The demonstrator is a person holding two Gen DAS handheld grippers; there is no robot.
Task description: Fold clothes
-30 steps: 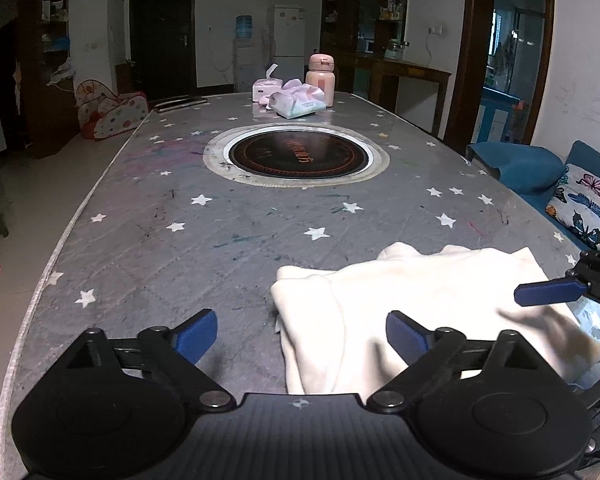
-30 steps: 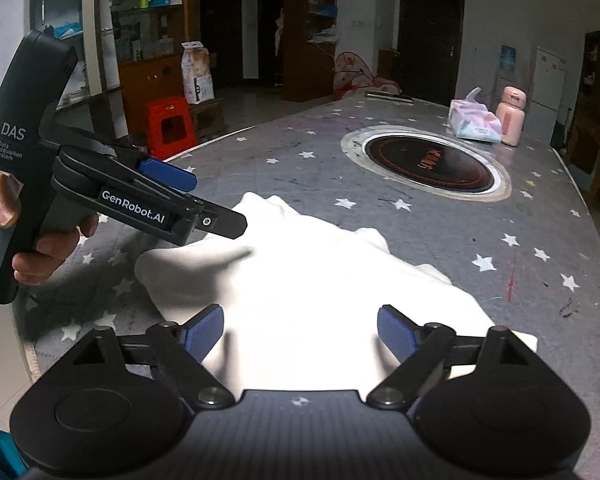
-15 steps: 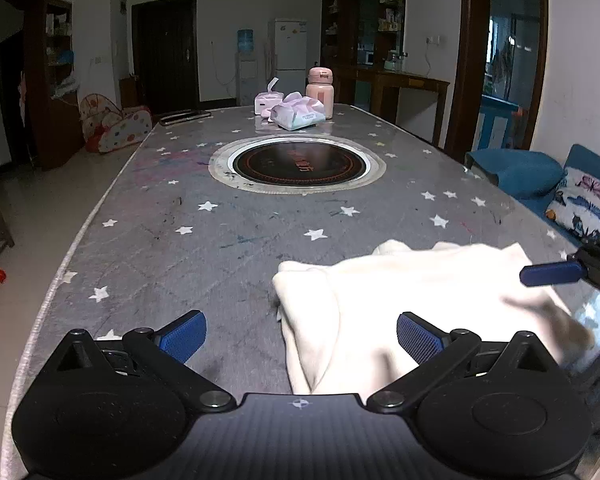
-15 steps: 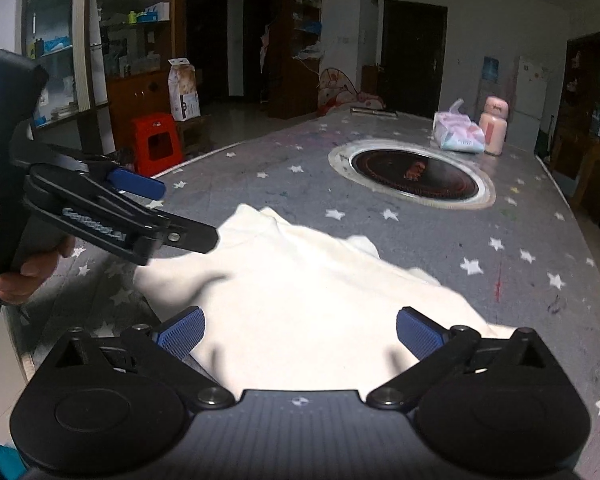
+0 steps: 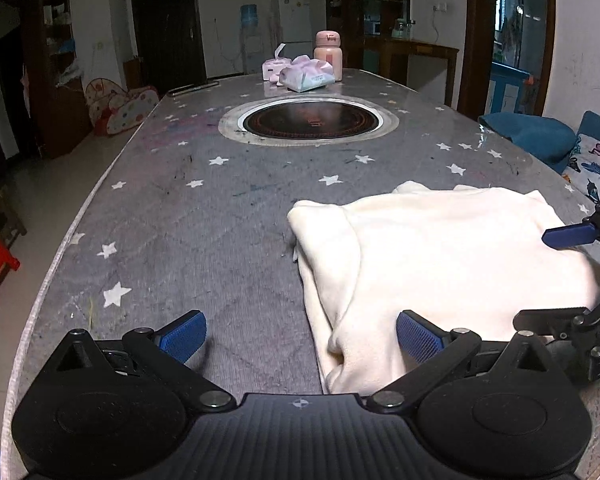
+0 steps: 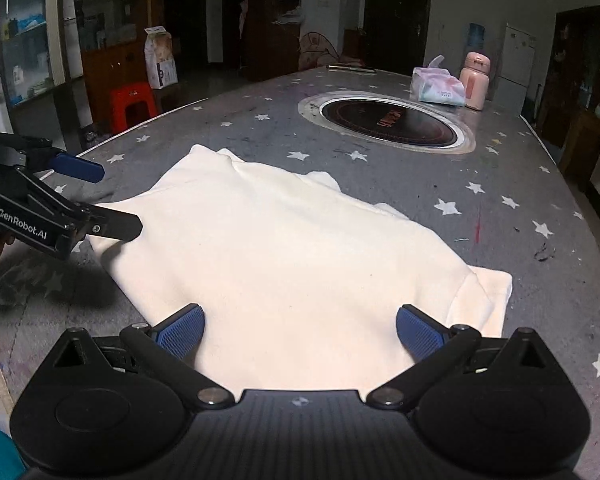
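A cream garment (image 5: 440, 248) lies folded flat on the near end of the grey star-print table (image 5: 204, 220). My left gripper (image 5: 300, 332) is open and low over the garment's left folded edge, which lies between its blue pads without touching them. In the right wrist view the garment (image 6: 292, 248) fills the middle, and my right gripper (image 6: 300, 332) stands open just above its near edge. The left gripper (image 6: 104, 198) shows there at the cloth's left corner, held by a hand. The right gripper (image 5: 560, 276) shows at the right rim of the left wrist view.
A round black cooktop (image 5: 310, 120) is set into the table's middle. Behind it stand a tissue pack (image 5: 308, 74) and a pink bottle (image 5: 328, 56). A red stool (image 6: 134, 100) stands beside the table, and blue cushions (image 5: 532, 132) lie to the right.
Both grippers opened a little wider and sank closer to the garment. The cloth itself has not moved.
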